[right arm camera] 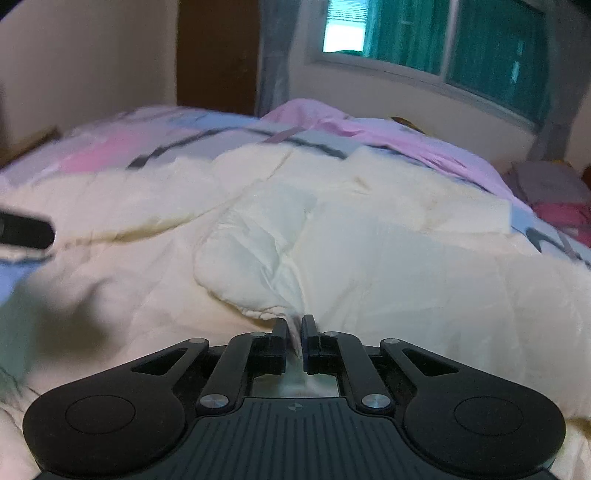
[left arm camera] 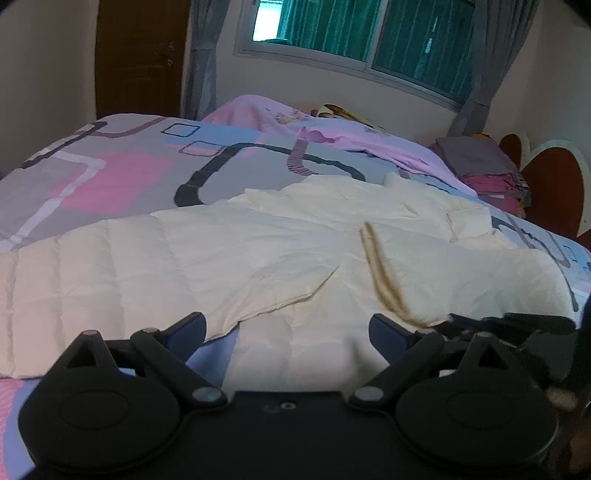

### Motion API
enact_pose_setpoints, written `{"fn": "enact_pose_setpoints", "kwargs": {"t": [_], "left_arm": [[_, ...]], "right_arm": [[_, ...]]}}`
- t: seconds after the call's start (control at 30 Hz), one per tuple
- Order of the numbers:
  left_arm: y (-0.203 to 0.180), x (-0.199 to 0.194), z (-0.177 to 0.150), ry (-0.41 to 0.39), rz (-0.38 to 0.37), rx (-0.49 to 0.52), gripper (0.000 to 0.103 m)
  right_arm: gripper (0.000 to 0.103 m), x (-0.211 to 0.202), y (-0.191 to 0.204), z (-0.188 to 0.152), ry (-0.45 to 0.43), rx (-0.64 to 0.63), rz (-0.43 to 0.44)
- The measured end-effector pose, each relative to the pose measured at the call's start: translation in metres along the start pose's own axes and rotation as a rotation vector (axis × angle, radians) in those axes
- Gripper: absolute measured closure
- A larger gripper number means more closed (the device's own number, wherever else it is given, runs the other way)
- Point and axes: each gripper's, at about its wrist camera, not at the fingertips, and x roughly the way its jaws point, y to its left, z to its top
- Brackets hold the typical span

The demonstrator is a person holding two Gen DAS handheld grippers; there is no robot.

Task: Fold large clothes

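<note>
A large cream quilted garment [left arm camera: 229, 251] lies spread across the bed, one flap folded over its middle and a tan cord [left arm camera: 380, 266] lying on it. My left gripper [left arm camera: 286, 325] hovers open over the garment's near edge with nothing between its fingers. In the right wrist view the garment [right arm camera: 369, 258] fills the bed, and my right gripper [right arm camera: 294, 323] is low on it, its jaws a narrow gap apart. A pinched-up fold of the cream cloth sits loosely in that gap. The right gripper [left arm camera: 517, 321] shows as a dark shape at the left view's right edge.
The bed wears a grey, pink and blue patterned sheet [left arm camera: 122, 173]. A pink blanket [left arm camera: 332, 133] is bunched at the far side. A stack of folded clothes [left arm camera: 484, 166] sits by the red headboard [left arm camera: 550, 184]. Beyond are the window [left arm camera: 369, 33], curtains and a brown door [left arm camera: 140, 55].
</note>
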Motion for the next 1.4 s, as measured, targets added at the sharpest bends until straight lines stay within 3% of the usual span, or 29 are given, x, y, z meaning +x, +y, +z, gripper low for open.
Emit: {"fn": "enact_pose_setpoints", "kwargs": {"t": [0.03, 0.07, 0.17, 0.23, 0.4, 0.5, 0.53, 0.6, 0.63, 0.67, 0.83, 0.93, 1.03, 1.1, 1.17, 1.27, 1.4], "left_arm": [[-0.001, 0.002, 0.001, 0.004, -0.014, -0.001, 0.007], [-0.001, 0.003, 0.002, 0.007, -0.027, -0.001, 0.007], [-0.012, 0.015, 0.005, 0.020, -0.092, -0.003, 0.008], [-0.023, 0.027, 0.007, 0.038, -0.149, -0.001, 0.011], [-0.043, 0.067, 0.014, 0.088, -0.217, 0.008, 0.025], [-0.050, 0.088, 0.020, 0.110, -0.225, 0.015, 0.036], [-0.052, 0.094, 0.023, 0.117, -0.237, 0.011, 0.045], [-0.053, 0.102, 0.026, 0.134, -0.269, -0.007, 0.065], [-0.055, 0.105, 0.028, 0.141, -0.278, -0.011, 0.089], [-0.056, 0.104, 0.029, 0.124, -0.276, -0.006, 0.097], [-0.051, 0.074, 0.033, -0.017, -0.225, 0.004, 0.098], [-0.046, 0.087, 0.028, 0.044, -0.186, 0.010, 0.098], [-0.047, 0.101, 0.019, 0.094, -0.163, 0.037, 0.097], [-0.047, 0.097, 0.021, 0.098, -0.131, 0.047, 0.081], [-0.046, 0.082, 0.024, 0.039, -0.051, 0.050, 0.054], [-0.056, 0.060, 0.033, -0.077, -0.032, 0.102, 0.051], [-0.093, 0.078, 0.050, -0.075, -0.104, 0.203, 0.052]], "right_arm": [[0.043, -0.006, 0.002, -0.001, -0.016, -0.012, -0.014], [0.032, -0.016, -0.004, -0.002, -0.047, -0.001, -0.016], [0.029, -0.039, -0.026, -0.003, -0.092, 0.068, -0.021], [0.051, -0.058, -0.051, -0.010, -0.108, 0.132, -0.057], [0.065, -0.101, -0.134, -0.038, -0.116, 0.369, -0.206], [0.083, -0.119, -0.185, -0.059, -0.098, 0.513, -0.289], [0.090, -0.122, -0.205, -0.067, -0.088, 0.570, -0.305], [0.092, -0.118, -0.226, -0.075, -0.073, 0.624, -0.319], [0.092, -0.113, -0.230, -0.076, -0.069, 0.632, -0.319], [0.092, -0.109, -0.235, -0.077, -0.066, 0.638, -0.316], [0.092, -0.092, -0.233, -0.072, -0.052, 0.582, -0.279], [0.093, -0.063, -0.228, -0.079, 0.029, 0.538, -0.284], [0.092, -0.059, -0.228, -0.082, 0.043, 0.515, -0.276], [0.092, -0.072, -0.232, -0.080, 0.005, 0.528, -0.270], [0.092, -0.086, -0.239, -0.076, -0.050, 0.538, -0.280], [0.092, -0.089, -0.252, -0.060, -0.093, 0.544, -0.272], [0.092, -0.061, -0.253, -0.023, -0.105, 0.457, -0.235]]}}
